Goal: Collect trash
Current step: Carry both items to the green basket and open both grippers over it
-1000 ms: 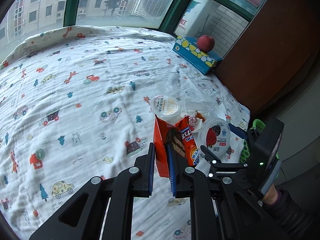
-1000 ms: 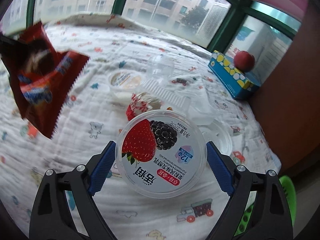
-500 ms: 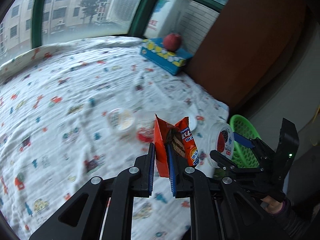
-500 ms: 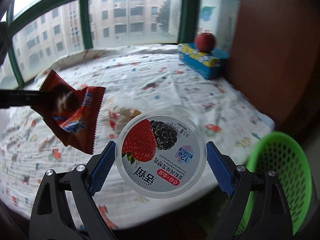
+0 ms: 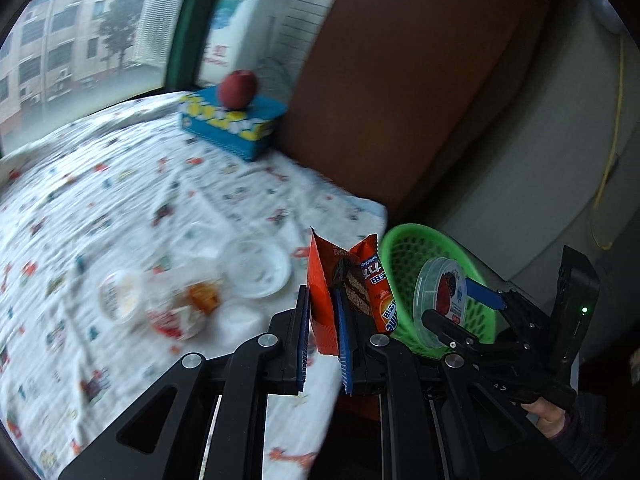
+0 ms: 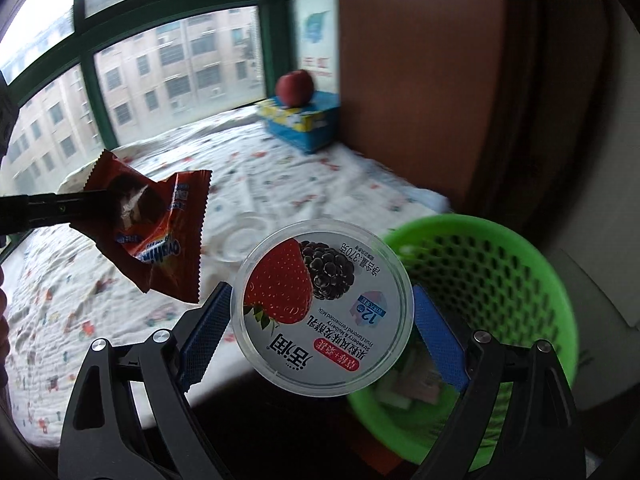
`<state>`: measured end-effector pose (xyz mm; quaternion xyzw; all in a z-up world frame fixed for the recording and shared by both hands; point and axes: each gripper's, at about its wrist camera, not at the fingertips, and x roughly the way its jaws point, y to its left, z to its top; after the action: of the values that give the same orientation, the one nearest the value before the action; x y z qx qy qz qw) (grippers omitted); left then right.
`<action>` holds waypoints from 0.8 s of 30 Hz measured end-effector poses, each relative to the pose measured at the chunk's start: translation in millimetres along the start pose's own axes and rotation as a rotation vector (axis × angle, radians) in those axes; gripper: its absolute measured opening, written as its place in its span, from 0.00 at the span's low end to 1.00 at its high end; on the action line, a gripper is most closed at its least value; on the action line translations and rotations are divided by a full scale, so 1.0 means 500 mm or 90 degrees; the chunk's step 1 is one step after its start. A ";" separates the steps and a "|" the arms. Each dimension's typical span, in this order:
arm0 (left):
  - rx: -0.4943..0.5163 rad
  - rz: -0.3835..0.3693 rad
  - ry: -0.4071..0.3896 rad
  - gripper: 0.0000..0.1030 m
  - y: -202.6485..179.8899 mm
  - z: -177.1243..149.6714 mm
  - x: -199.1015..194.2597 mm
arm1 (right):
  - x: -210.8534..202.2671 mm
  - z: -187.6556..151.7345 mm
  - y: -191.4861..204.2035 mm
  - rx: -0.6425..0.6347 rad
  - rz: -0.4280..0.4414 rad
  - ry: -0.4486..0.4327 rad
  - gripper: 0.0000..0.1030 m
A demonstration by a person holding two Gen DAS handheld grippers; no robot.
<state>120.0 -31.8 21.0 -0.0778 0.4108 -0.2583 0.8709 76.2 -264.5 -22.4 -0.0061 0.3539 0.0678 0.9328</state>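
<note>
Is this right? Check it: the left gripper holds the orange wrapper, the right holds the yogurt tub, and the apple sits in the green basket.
One thing is wrong: the apple sits on the blue box, as the right wrist view shows, not in the green basket. The left gripper holds the orange wrapper, and the right gripper holds the yogurt tub.

Glossy foil wrapper (image 5: 352, 280), clear plastic tub (image 6: 322, 306), perforated plastic basket (image 6: 492, 264), crinkled printed cloth (image 5: 120, 184)
</note>
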 end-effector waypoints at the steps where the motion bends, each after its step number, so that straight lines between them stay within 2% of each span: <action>1: 0.008 -0.005 0.003 0.13 -0.015 0.005 0.009 | -0.001 -0.004 -0.014 0.006 -0.009 0.003 0.85; 13: 0.081 -0.062 0.042 0.13 -0.184 0.051 0.131 | -0.033 -0.058 -0.170 0.086 -0.087 0.024 0.86; 24: 0.113 -0.067 0.102 0.13 -0.269 0.040 0.244 | -0.058 -0.107 -0.250 0.127 -0.113 0.032 0.86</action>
<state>147.8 -210.8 -1.7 -0.0011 0.4502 -0.3441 0.8240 35.9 -395.0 -47.8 0.0537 0.3806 -0.0511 0.9218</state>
